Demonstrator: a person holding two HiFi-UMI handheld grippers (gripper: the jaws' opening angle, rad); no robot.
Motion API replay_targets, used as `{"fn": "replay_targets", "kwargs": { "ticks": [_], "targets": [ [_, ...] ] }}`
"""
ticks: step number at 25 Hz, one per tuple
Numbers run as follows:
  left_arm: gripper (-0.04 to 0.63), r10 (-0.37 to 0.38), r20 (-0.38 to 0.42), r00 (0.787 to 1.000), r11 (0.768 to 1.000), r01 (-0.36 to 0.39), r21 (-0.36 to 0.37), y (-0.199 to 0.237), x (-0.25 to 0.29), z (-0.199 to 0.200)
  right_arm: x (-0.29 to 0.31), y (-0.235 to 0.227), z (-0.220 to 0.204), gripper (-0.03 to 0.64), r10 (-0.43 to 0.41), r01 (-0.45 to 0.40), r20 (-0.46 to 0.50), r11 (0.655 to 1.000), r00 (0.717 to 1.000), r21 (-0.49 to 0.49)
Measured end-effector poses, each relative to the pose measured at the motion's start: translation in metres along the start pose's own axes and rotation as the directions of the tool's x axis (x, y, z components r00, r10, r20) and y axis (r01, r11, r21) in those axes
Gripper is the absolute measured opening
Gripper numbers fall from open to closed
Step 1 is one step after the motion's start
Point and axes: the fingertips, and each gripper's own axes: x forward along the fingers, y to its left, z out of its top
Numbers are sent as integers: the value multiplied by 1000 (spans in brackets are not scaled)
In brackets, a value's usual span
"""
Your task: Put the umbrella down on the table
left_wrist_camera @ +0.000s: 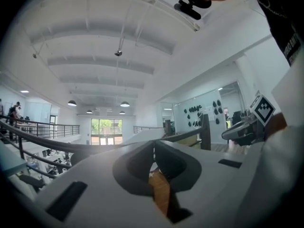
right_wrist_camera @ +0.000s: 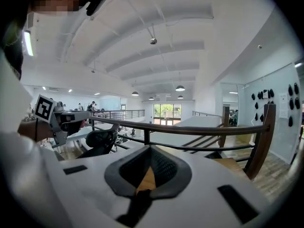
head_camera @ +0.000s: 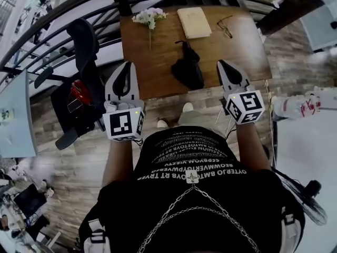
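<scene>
The black folded umbrella (head_camera: 188, 67) lies on the table (head_camera: 242, 41), near its front edge. My left gripper (head_camera: 126, 66) and right gripper (head_camera: 223, 64) hover beside it, fingers closed, empty. I judge a stray nudge could knock it off.

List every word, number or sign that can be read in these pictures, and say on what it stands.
Black shirt: several lines of white print, upside down here, too blurred to read.
Marker cubes: black-and-white square patterns only, no letters.
Book: no title legible on its cover.
Nothing else bears readable text.
</scene>
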Motion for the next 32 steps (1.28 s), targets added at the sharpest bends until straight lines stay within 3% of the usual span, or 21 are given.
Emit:
{"fn": "replay_targets", "kwargs": {
  "ticks": [10, 16, 24, 32],
  "targets": [
    [32, 84, -64, 994, 996, -81, 39, -17, 74, -12, 63, -46, -31, 15, 130, -126, -91, 991, 987, 54],
    [32, 99, -90, 991, 994, -93, 59, -33, 100, -14, 89, -67, -29, 15, 198, -195, -68, 979, 978, 54],
    [32, 133, -84, 988, 988, -126, 84, -31, 103, -5, 101, -78, -18, 15, 217, -214, -43, 975, 975, 61],
    [32, 119, -60, 991, 990, -114, 83, -30, 90, 3, 88, -71, -6, 15, 185, -185, -19, 983, 983, 9]
  ]
}}
